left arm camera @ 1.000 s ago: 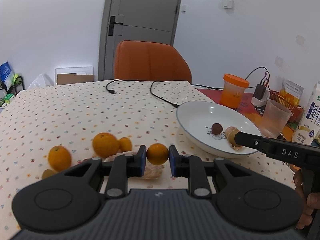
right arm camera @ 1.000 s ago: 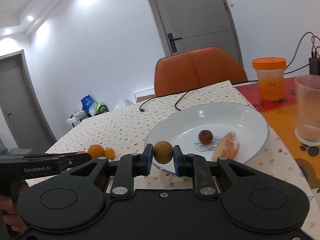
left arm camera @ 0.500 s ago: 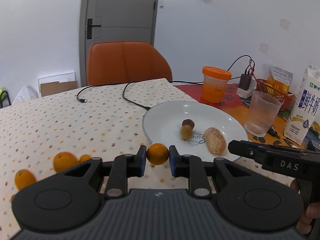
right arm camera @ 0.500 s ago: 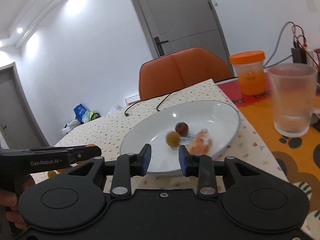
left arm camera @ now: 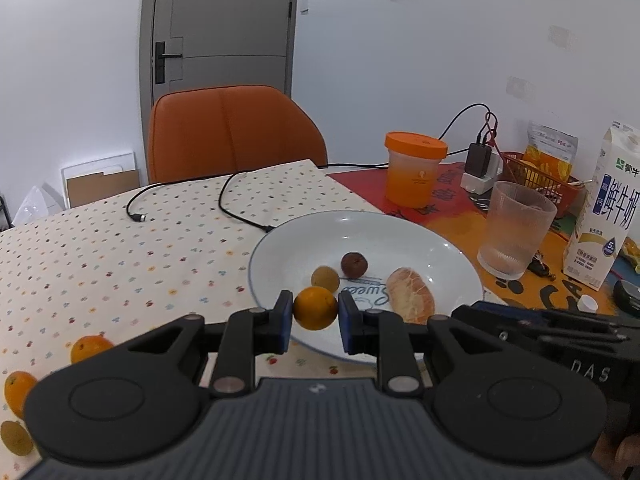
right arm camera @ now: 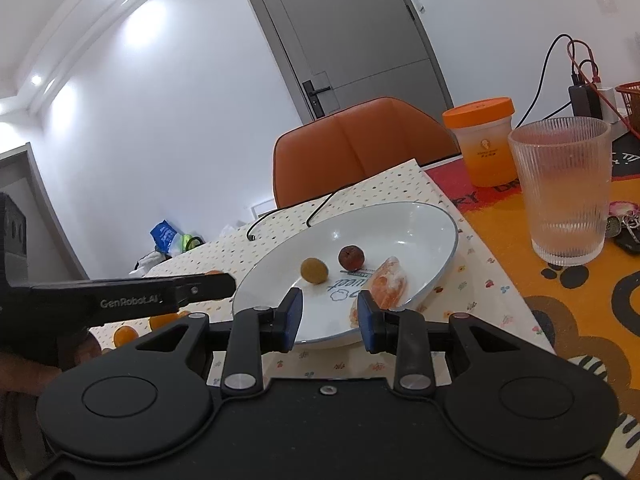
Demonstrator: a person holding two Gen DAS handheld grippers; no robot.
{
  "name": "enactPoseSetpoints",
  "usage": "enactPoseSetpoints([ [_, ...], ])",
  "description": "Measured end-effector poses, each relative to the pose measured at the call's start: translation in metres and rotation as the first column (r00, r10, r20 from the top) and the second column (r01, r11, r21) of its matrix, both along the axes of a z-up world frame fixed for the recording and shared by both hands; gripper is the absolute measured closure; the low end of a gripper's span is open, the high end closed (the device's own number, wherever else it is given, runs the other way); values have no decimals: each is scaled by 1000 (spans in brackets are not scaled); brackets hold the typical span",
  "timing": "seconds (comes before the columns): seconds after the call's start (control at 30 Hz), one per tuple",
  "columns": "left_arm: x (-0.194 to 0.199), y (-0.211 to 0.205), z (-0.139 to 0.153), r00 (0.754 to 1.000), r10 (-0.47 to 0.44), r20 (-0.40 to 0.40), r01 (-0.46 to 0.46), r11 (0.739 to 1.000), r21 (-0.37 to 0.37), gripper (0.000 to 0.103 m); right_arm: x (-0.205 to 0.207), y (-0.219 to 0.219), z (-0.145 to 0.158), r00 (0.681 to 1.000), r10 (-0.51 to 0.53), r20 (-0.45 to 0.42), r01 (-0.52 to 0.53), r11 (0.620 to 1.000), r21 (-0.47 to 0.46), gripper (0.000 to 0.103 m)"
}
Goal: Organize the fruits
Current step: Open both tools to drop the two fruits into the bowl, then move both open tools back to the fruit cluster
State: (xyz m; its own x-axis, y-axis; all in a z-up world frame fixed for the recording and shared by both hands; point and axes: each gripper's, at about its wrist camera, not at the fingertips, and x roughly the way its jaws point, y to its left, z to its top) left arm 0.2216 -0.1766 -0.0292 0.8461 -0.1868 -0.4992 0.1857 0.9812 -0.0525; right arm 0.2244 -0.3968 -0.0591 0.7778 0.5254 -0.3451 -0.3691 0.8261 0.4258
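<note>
Left wrist view: left tool (left arm camera: 315, 314) clamps the small orange (left arm camera: 315, 307); the plate (left arm camera: 280, 248) lies at twelve o'clock, just ahead.

"GenRobot.AI" on left gripper (right arm camera: 216, 286), "DAS" on right gripper (left arm camera: 464, 314), "鲜牛奶" on milk carton (left arm camera: 604, 208)

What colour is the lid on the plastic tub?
Orange lid; clearest in the right wrist view.
</note>
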Motion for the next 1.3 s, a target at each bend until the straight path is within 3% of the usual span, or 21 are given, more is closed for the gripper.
enactPoseSetpoints([
  [0.4,-2,-3,12,1000,15,10,-15,1000,20,76,-1,-3,2,1000,-2,0,2,1000,-2,71],
  [0.6,-12,8,15,999,43,-2,-43,999,28,60,-2,-1,4,1000,1,-8,-1,1000,-13,68],
  [0.67,-15,12,19,999,48,3,-49,998,31,52,-2,-1,5,1000,-4,-20,4,1000,-9,60],
  [0.87,-28,27,35,995,88,50,-90,996,29,28,-7,12,12,1000,9,-7,-10,999,-39,48],
  [1.1,-45,60,45,982,168,90,-170,985,16,21,-18,33,25,998,51,29,-48,995,-87,38],
  [1.3,-61,92,48,967,236,97,-237,972,-7,18,-22,51,32,996,80,43,-75,993,-93,24],
])
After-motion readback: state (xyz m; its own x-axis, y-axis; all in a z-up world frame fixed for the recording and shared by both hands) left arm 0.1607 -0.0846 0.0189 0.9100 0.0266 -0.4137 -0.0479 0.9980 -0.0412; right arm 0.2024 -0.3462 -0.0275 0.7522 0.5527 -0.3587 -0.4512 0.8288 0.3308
